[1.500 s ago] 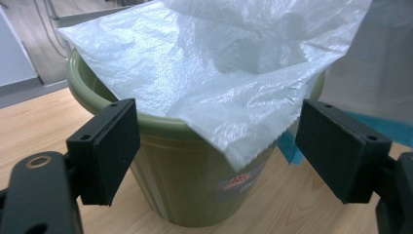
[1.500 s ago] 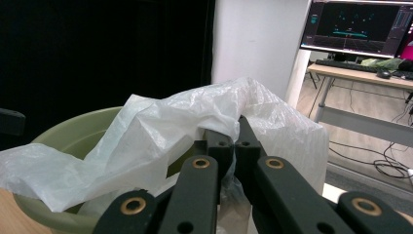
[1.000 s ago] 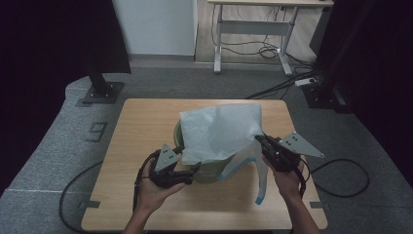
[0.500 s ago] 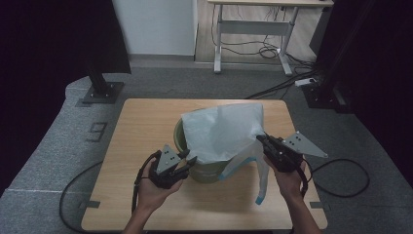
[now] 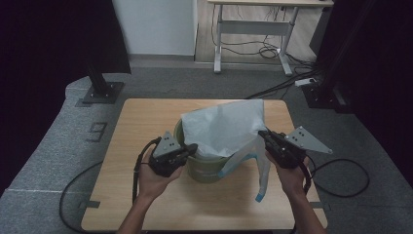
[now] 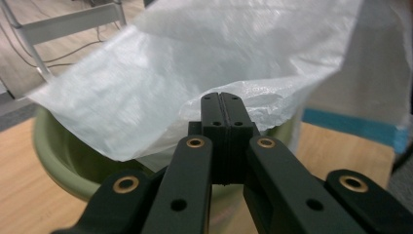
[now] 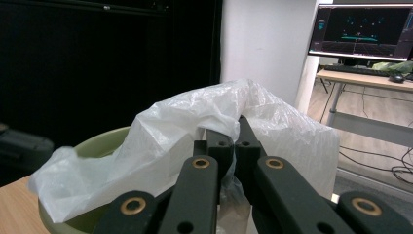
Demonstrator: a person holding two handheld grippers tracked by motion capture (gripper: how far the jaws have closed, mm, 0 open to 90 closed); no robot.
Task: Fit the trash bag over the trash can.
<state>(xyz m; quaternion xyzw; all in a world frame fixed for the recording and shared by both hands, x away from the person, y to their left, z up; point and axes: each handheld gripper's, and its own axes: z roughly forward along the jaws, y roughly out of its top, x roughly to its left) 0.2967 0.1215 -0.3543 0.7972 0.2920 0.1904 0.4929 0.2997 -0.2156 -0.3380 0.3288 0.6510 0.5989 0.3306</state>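
High view is showing one wooden table (image 5: 146,195) with one green bucket (image 5: 207,168) standing near its middle and one white plastic bag (image 5: 224,129) billowing out of the bucket's mouth. Two grippers are working on that bag, one in each of the person's hands. At the bucket's left rim the left gripper (image 5: 191,147) has just been closing; in the left gripper view (image 6: 224,105) its jaws are meeting flush, and whether a thin fold of the bag is caught between them cannot be told, since the film is lying just behind the tips. On the bag's right side the right gripper (image 5: 264,134) is pinching the film: in the right gripper view (image 7: 233,129) its jaws are pressing together with crumpled plastic bunched around and between them. One blue-edged strip (image 5: 260,195) of the bag is hanging down onto the table beside the bucket.
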